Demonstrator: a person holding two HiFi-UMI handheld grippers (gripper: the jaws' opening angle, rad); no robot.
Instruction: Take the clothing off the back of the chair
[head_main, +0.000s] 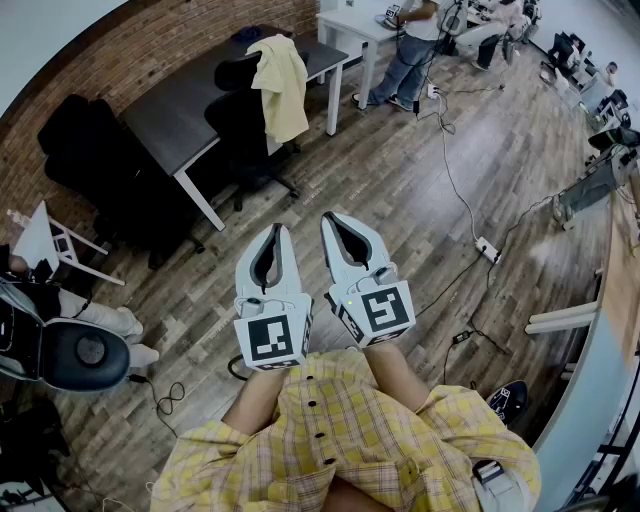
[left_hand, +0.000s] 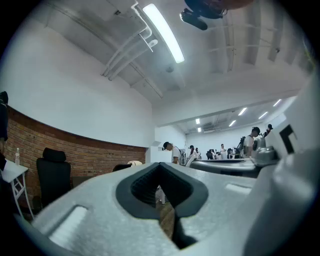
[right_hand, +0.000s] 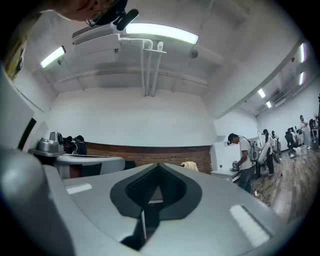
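Observation:
A pale yellow garment hangs over the back of a black office chair pushed up to a dark desk, far ahead across the wooden floor. My left gripper and right gripper are side by side close to my body, pointing roughly level toward the chair and well short of it. Both are shut with nothing between the jaws. The garment shows small and distant in the left gripper view and in the right gripper view.
A second black chair stands left of the desk. A person stands at a white table behind the chair. Cables and a power strip lie on the floor at the right. A white stand is at the left.

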